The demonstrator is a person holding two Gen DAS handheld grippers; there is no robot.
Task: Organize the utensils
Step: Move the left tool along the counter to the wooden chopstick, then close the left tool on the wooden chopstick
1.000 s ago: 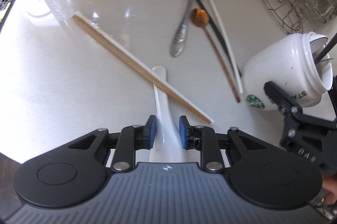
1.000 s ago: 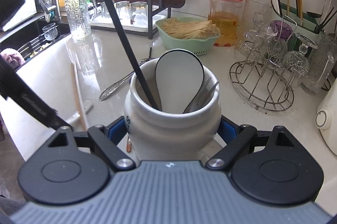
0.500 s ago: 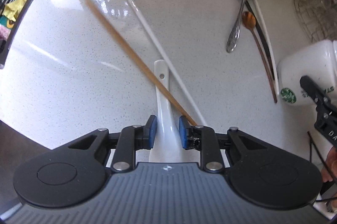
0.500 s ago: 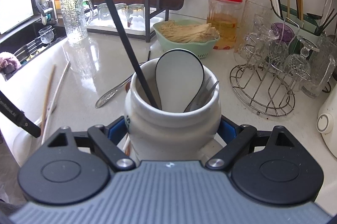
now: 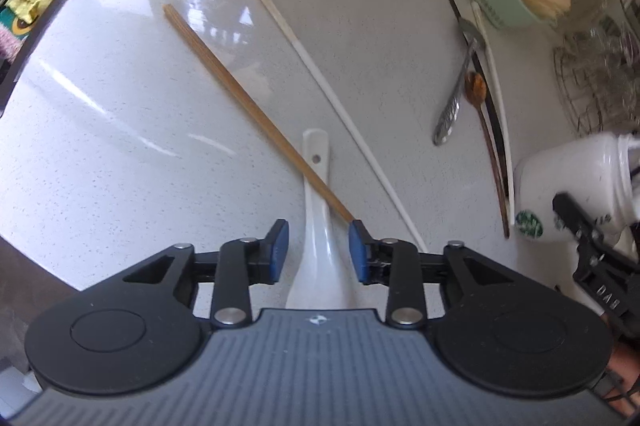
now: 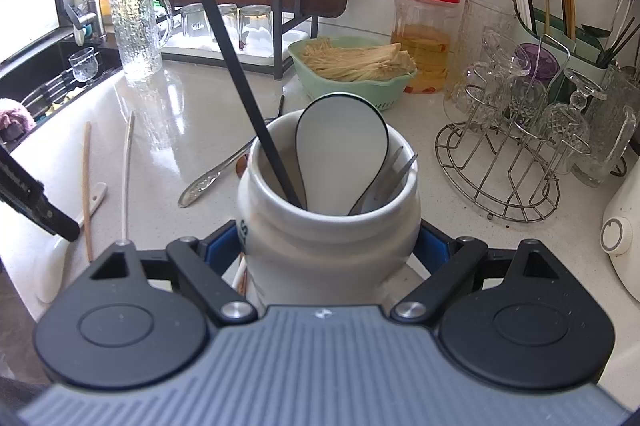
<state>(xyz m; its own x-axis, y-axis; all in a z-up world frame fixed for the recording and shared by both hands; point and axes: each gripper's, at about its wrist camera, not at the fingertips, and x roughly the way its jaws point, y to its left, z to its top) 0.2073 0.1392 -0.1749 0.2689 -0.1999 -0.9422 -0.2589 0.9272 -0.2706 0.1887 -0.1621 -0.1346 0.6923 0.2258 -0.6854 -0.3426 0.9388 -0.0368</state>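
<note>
A white ceramic spoon [image 5: 318, 186] lies on the pale counter [image 5: 120, 146], its handle pointing away from me. My left gripper [image 5: 318, 246] straddles its neck; the jaws are opening and the blue pads stand clear of it on both sides. A wooden chopstick [image 5: 240, 98] lies across the spoon's handle, with a white chopstick [image 5: 332, 98] just to its right. My right gripper [image 6: 328, 250] is shut on a white jar [image 6: 328, 238] holding a black chopstick [image 6: 224, 46], a black-rimmed white spoon [image 6: 340, 150] and a fork [image 6: 400, 166].
A metal spoon [image 5: 452, 110], a wooden spoon [image 5: 476, 90] and more chopsticks [image 5: 496, 82] lie left of the jar. Behind stand a green basket [image 6: 352, 70], a red-lidded jar [image 6: 424, 34], a glass mug [image 6: 134, 34] and a wire glass rack [image 6: 520, 146]. A sink [image 6: 40, 74] lies far left.
The left gripper's pads, pressed on the white spoon before, have spread apart from it. The wooden and white chopsticks, lying together earlier, now lie apart. The right gripper and jar have stayed put.
</note>
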